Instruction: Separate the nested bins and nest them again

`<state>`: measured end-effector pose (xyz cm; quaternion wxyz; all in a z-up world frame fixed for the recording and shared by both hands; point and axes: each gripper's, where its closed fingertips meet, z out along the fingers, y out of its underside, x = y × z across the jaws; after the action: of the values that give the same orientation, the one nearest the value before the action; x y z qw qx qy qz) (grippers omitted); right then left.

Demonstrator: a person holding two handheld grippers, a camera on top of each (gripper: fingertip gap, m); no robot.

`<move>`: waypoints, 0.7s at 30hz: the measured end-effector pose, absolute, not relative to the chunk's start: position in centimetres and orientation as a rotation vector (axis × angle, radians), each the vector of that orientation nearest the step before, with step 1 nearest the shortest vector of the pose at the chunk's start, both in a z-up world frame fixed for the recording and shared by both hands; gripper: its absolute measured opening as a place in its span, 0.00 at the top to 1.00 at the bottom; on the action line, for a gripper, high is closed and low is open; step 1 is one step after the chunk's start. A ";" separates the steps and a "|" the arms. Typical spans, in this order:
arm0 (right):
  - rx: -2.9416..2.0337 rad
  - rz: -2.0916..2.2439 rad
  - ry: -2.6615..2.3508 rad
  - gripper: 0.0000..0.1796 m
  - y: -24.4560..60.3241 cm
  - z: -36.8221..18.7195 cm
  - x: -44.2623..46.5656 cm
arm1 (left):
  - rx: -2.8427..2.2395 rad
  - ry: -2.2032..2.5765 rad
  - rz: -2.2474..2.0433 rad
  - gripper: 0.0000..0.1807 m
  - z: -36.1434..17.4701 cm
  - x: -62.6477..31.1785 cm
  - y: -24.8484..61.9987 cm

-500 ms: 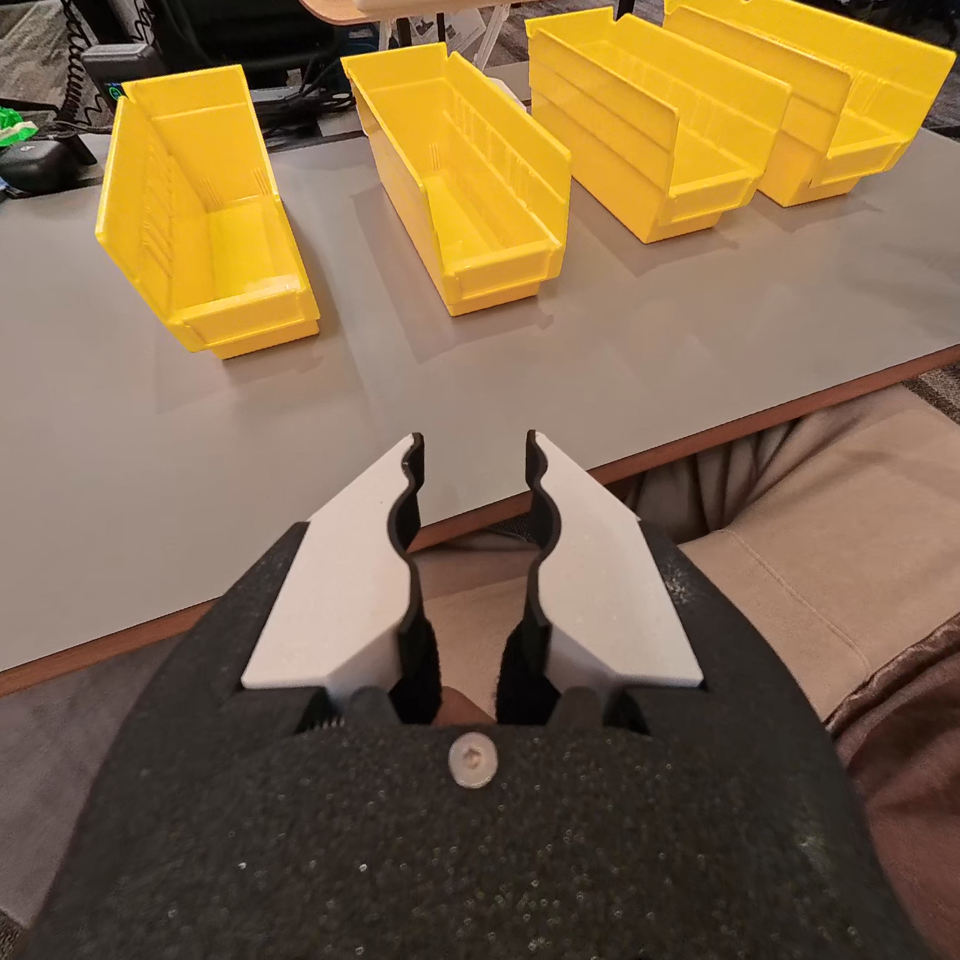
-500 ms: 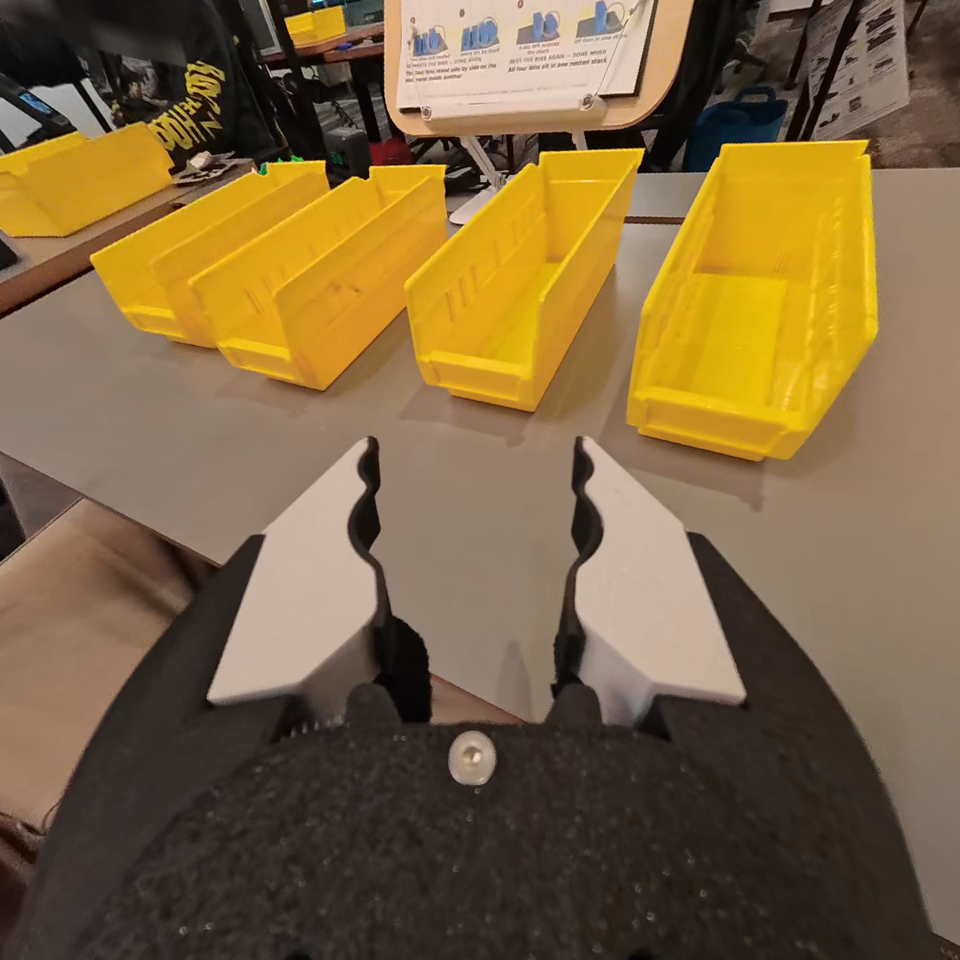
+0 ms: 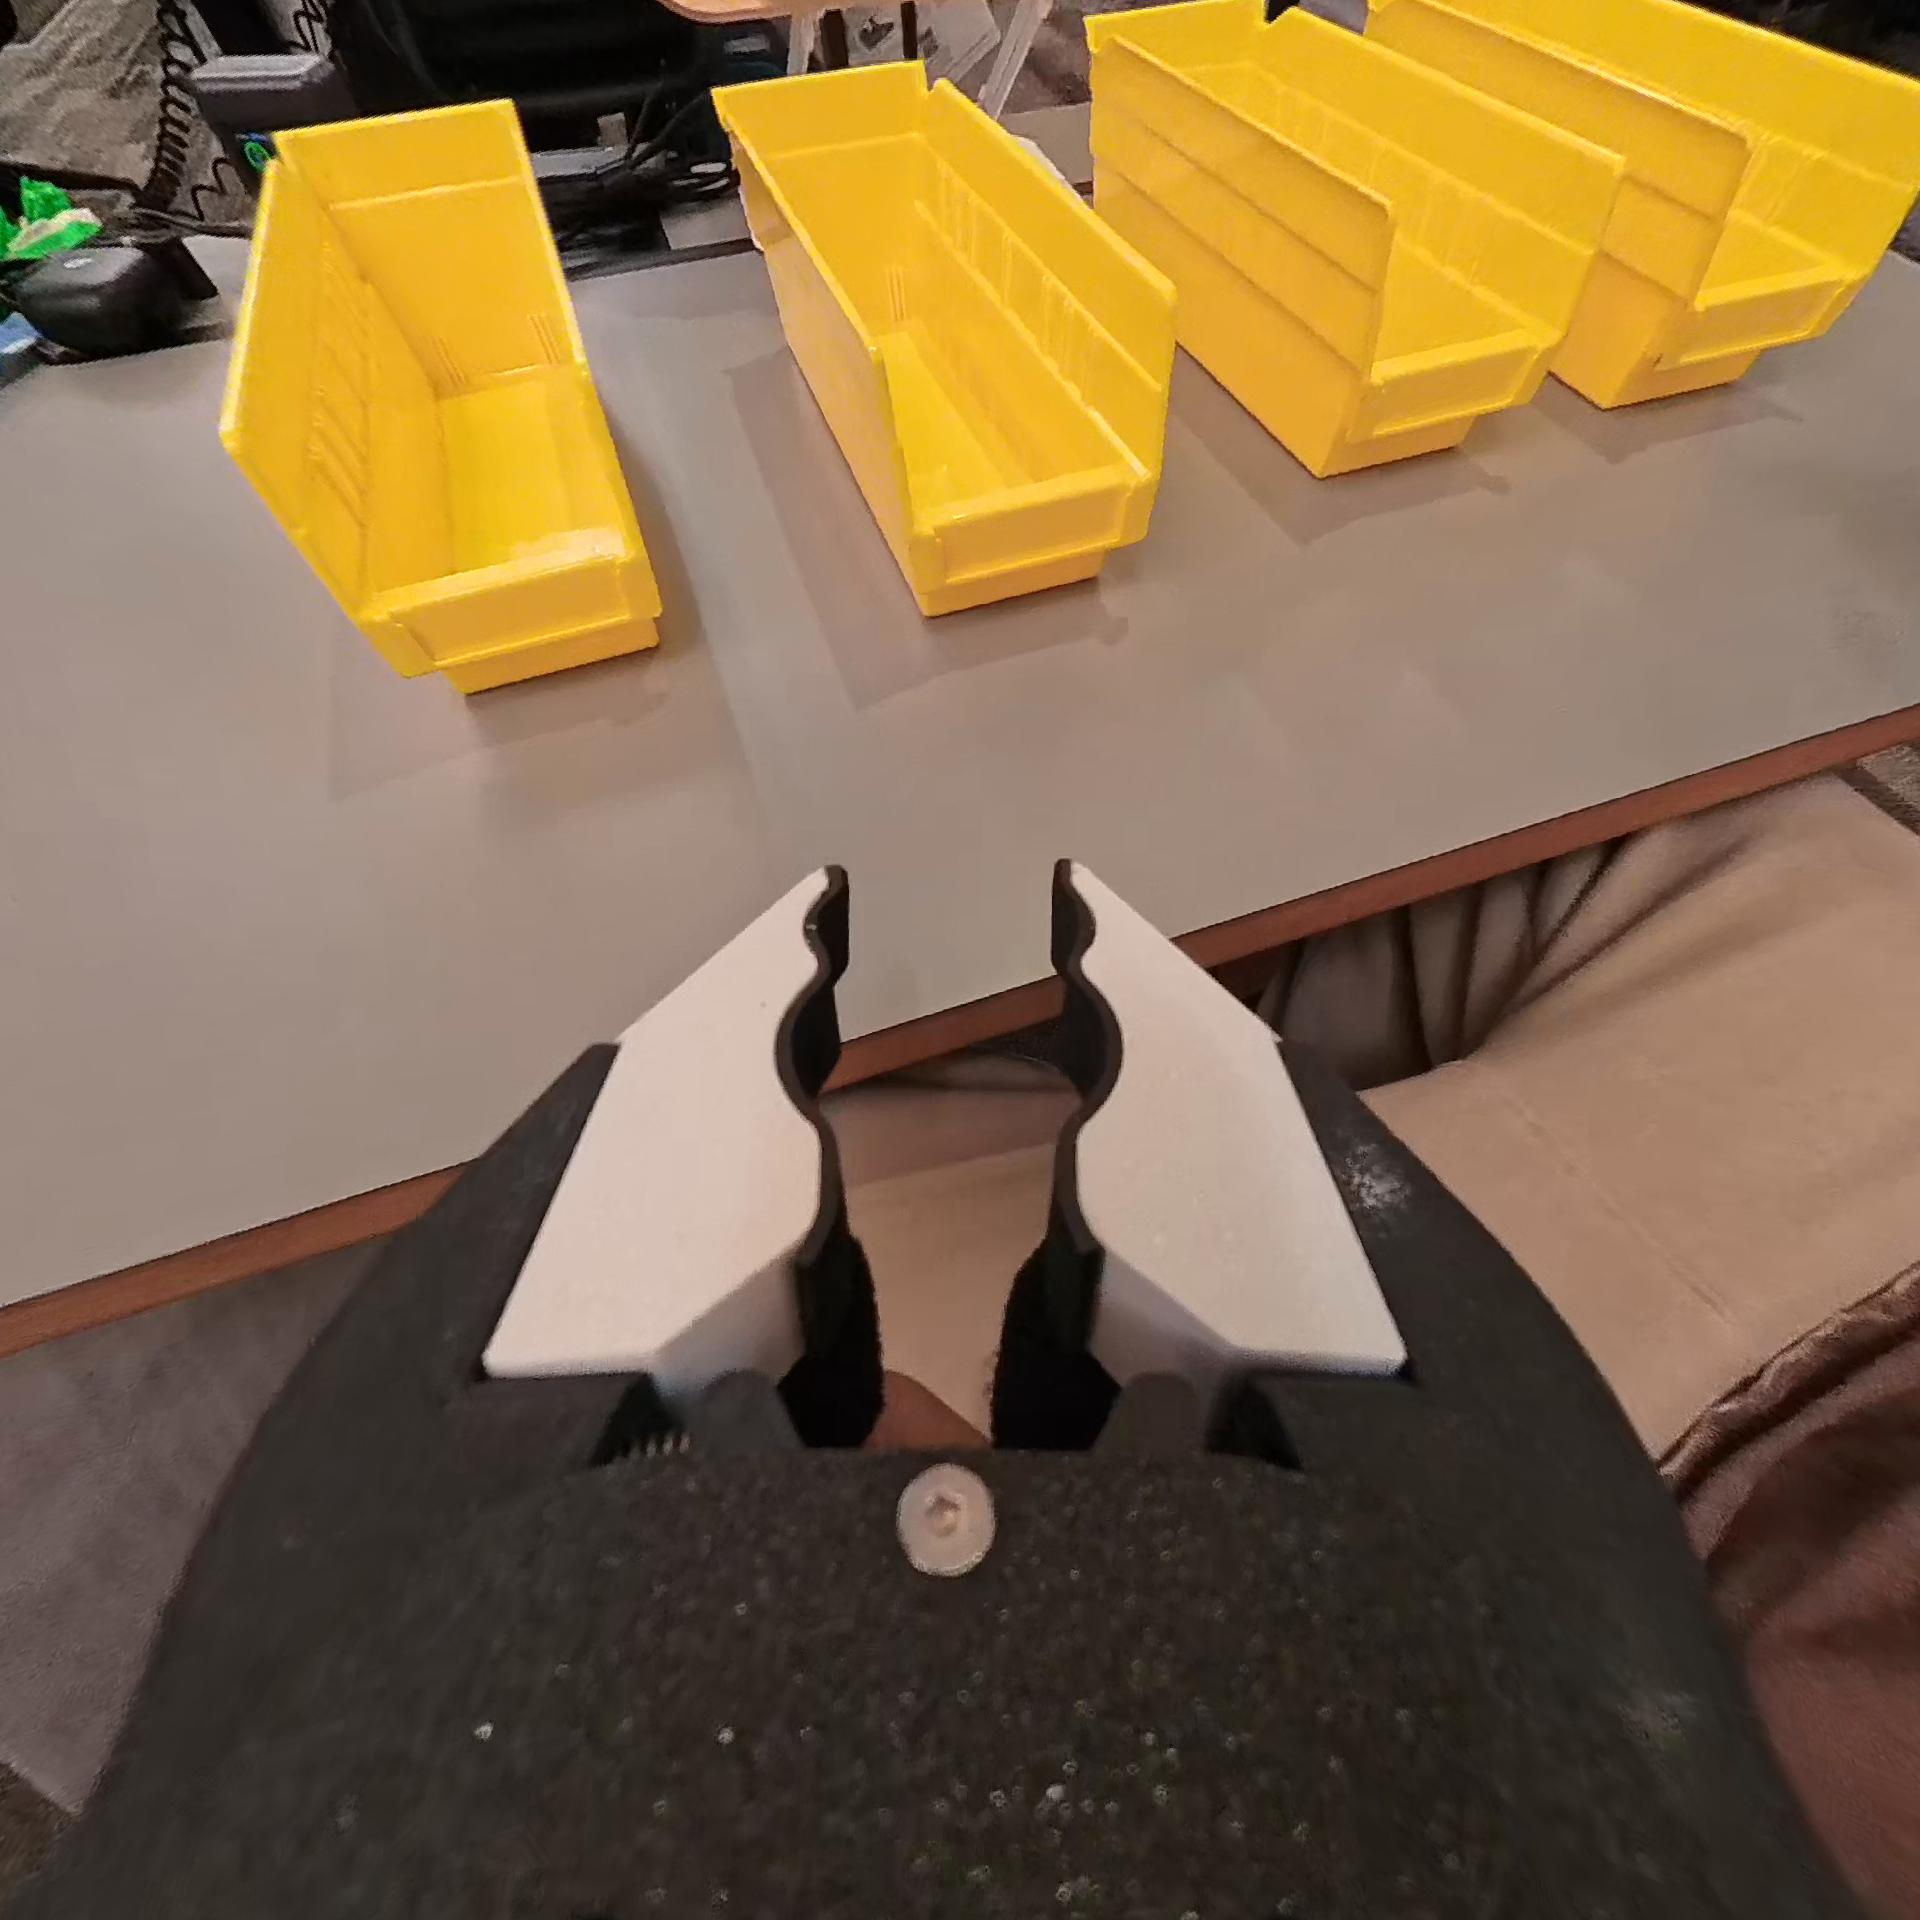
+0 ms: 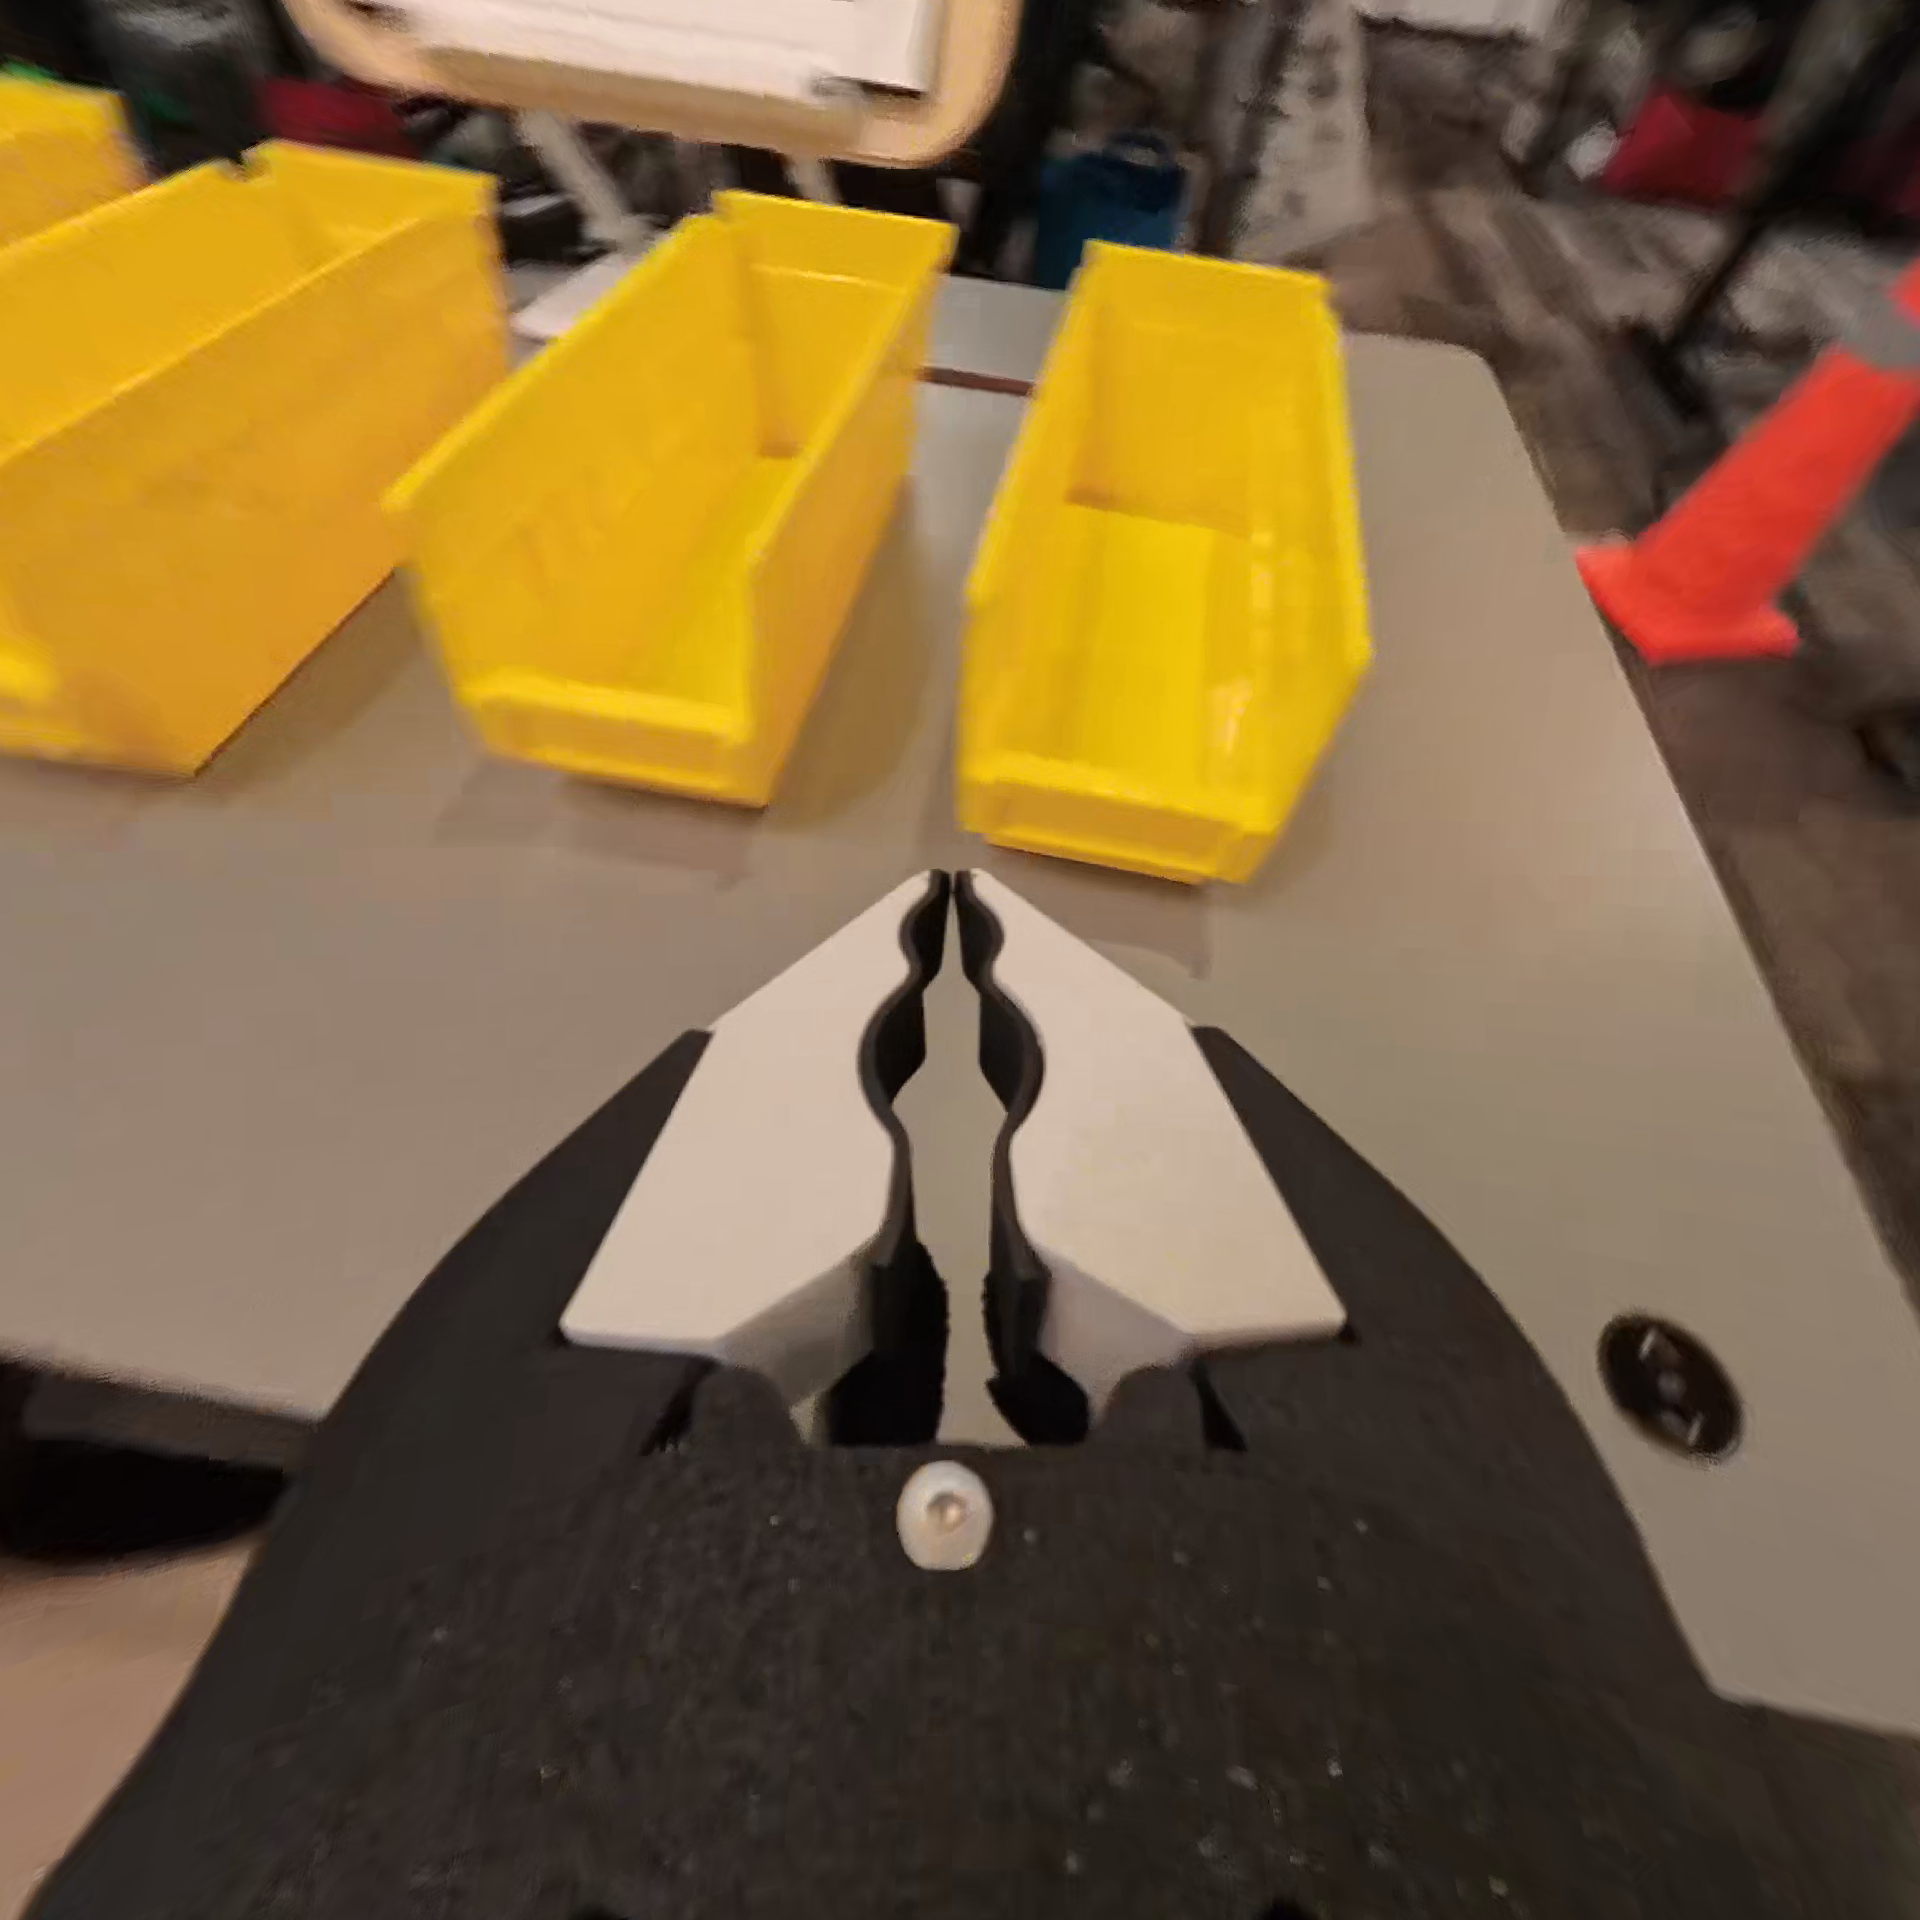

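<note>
Four yellow bins [image 3: 436, 416] standing apart in one row on the grey table [image 3: 312, 935], none nested. Left gripper [image 3: 951, 894] at the near table edge, fingers spread, nothing between them. Right gripper [image 4: 952, 881] above the table, tips almost touching, holding nothing, pointing just left of the rightmost bin [image 4: 1164, 623]. An orange cone [image 4: 1756, 509] lying beyond the right table edge.

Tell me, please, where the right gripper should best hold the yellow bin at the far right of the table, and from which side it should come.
Probably the low front lip of the rightmost bin, approached from the front and slightly above. That end faces the right gripper, and its wall is thin and low. The fingers are shut now, so they must open first.
</note>
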<state>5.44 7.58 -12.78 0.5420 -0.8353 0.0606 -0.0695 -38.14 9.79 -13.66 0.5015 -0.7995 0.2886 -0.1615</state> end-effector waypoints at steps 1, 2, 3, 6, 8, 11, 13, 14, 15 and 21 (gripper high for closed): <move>-2.001 -0.112 0.212 0.98 8.0 -13.0 6.2 | -1.942 0.686 -0.404 0.80 -13.7 -38.2 9.8; -2.002 -0.040 0.232 0.91 8.6 -13.0 6.6 | -1.950 0.675 -0.426 0.80 -13.7 -38.2 9.7; -1.974 -0.010 0.270 0.84 9.3 -12.8 7.7 | -1.956 0.669 -0.449 0.80 -13.8 -38.1 9.6; -1.922 0.000 0.412 0.71 11.5 -13.3 12.6 | -1.964 0.670 -0.468 0.80 -13.9 -38.1 9.6; -1.931 0.011 0.478 0.70 13.0 -14.6 15.3 | -1.968 0.681 -0.454 0.80 -14.1 -38.2 9.8; -1.990 -0.092 0.485 0.80 14.8 -16.7 17.7 | -1.985 0.691 -0.429 0.80 -14.7 -38.4 10.2; -1.983 -0.106 0.447 0.84 16.2 -17.1 17.6 | -2.005 0.697 -0.421 0.80 -15.2 -38.4 10.3; -1.991 -0.110 0.444 0.83 16.7 -17.3 17.6 | -2.017 0.699 -0.418 0.80 -15.4 -38.4 10.4; -1.995 -0.113 0.443 0.84 17.2 -17.5 17.6 | -2.026 0.701 -0.420 0.80 -15.6 -38.4 10.3; -2.022 -0.114 0.508 0.99 17.2 -17.7 18.6 | -2.027 0.755 -0.390 0.81 -16.1 -38.0 9.8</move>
<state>18.58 17.22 -17.72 0.5029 -0.8370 0.2104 -0.0473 -37.96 9.81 -16.09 0.4544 -0.8216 0.3060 -0.1580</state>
